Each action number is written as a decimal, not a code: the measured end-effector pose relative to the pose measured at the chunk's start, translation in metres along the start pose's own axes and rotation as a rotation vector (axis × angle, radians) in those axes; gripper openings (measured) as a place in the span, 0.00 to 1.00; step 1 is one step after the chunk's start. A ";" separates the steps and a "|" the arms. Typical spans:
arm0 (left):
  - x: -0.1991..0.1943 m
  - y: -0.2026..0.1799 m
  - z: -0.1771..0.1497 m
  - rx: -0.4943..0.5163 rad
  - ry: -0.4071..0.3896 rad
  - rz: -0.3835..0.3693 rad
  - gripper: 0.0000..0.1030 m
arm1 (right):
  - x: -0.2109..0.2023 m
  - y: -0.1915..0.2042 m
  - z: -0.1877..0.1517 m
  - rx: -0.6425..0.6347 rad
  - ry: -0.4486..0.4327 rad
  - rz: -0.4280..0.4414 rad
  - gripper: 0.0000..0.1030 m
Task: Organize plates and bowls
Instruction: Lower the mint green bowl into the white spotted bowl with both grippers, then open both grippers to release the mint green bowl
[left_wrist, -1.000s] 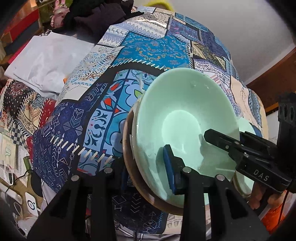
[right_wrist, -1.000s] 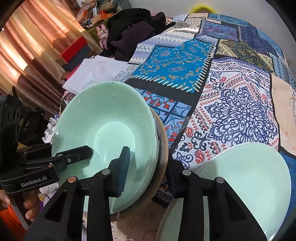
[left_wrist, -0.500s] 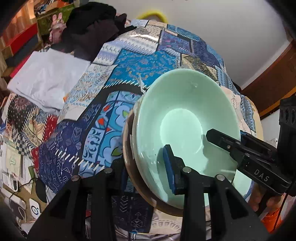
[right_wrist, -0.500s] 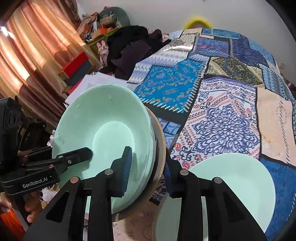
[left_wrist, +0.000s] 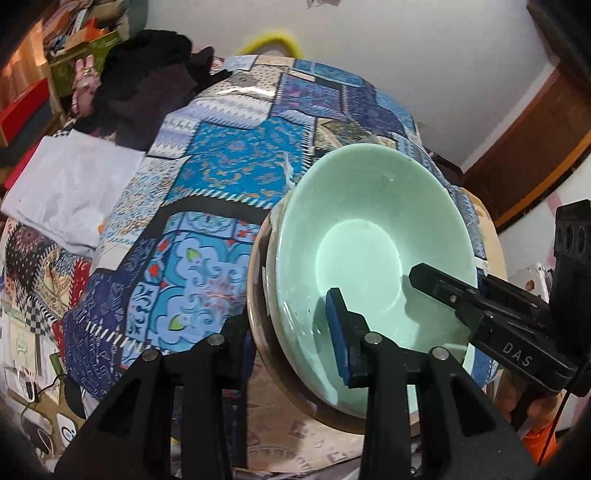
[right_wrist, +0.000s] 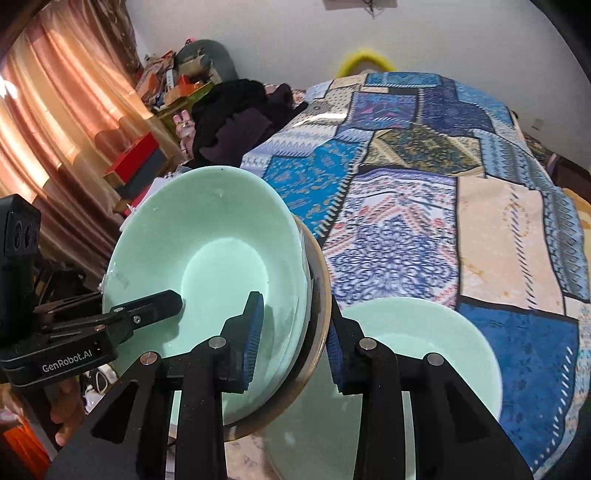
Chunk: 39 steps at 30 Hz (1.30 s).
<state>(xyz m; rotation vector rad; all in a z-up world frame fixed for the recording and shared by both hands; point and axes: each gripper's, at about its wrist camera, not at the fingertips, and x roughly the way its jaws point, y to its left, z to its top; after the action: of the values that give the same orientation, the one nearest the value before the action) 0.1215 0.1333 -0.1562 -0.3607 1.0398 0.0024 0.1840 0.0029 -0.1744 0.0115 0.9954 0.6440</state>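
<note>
1. A stack of dishes is held up off the table, tilted, between the two tools: a mint-green bowl (left_wrist: 373, 236) sits on top, with a brown-rimmed plate (left_wrist: 258, 302) beneath it.
2. The left tool (left_wrist: 291, 332) is clenched on the near-left rim of the stack, one blue-padded finger inside the bowl and the other under the brown plate.
3. The right tool (right_wrist: 293, 332) grasps the opposite rim the same way, one pad (right_wrist: 253, 332) against the bowl's inner wall and the other behind the plate's edge.
4. In the left wrist view the right tool reaches in from the right side, a hand (left_wrist: 532, 402) partly visible below it.
5. A second mint-green bowl (right_wrist: 424, 354) rests on the table below and to the right of the stack, apart from it.
6. The table carries a patchwork cloth (right_wrist: 424, 177) in blue, beige and white patterns.
7. Dark clothing (right_wrist: 236, 118) lies heaped at the far left edge of the table.
</note>
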 end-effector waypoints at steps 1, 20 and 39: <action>0.000 -0.005 0.000 0.006 0.001 -0.004 0.34 | -0.004 -0.004 -0.001 0.006 -0.006 -0.004 0.28; 0.015 -0.087 -0.011 0.130 0.049 -0.049 0.34 | -0.058 -0.060 -0.030 0.105 -0.069 -0.060 0.28; 0.055 -0.114 -0.026 0.182 0.170 -0.029 0.34 | -0.052 -0.101 -0.063 0.202 -0.018 -0.048 0.28</action>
<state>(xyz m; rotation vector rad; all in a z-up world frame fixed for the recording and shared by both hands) 0.1470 0.0090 -0.1812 -0.2132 1.1928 -0.1503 0.1650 -0.1231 -0.1988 0.1705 1.0370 0.4962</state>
